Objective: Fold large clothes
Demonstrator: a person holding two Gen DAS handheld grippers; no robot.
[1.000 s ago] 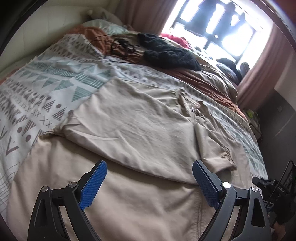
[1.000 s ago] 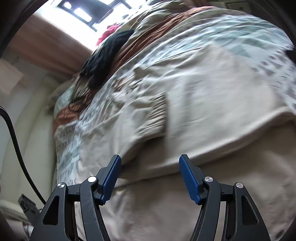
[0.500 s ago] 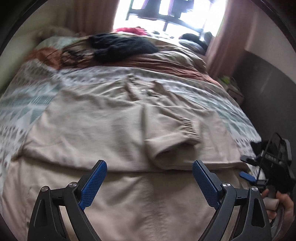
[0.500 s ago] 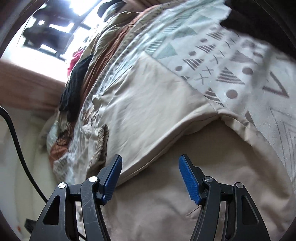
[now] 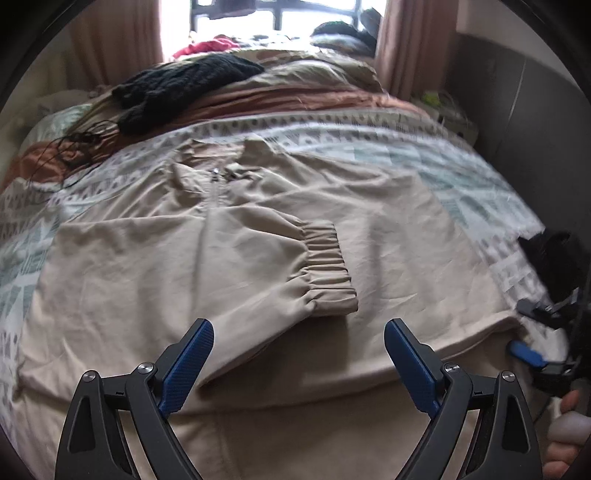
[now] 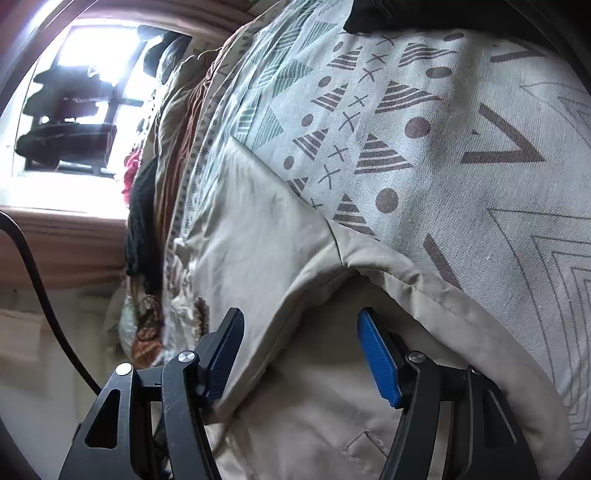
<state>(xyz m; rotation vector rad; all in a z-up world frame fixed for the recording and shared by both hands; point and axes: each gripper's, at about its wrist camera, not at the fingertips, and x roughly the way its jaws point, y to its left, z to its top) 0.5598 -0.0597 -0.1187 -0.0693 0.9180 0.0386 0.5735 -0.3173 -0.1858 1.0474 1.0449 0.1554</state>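
A beige zip jacket [image 5: 258,236] lies spread on the bed, one sleeve folded across its front with the elastic cuff [image 5: 327,266] near the middle. My left gripper [image 5: 299,332] hovers open just short of that sleeve, nothing between its blue pads. In the right wrist view my right gripper [image 6: 301,332] is open low over the jacket's side, and the folded edge [image 6: 295,295] of the jacket runs between the jaws without being pinched. The right gripper [image 5: 528,332] also shows at the jacket's right corner, held by a hand [image 5: 565,435].
A patterned grey-and-teal bedspread [image 6: 424,147] lies under the jacket. A black knitted garment [image 5: 184,85], a brown blanket [image 5: 295,99] and a red cloth [image 5: 207,46] lie at the far end by the window [image 5: 277,14]. A dark wall panel [image 5: 535,103] stands to the right.
Both grippers rolled and swept sideways. The left now faces the jacket's middle and the folded sleeve. The right sank onto the jacket's side edge. Both stayed open.
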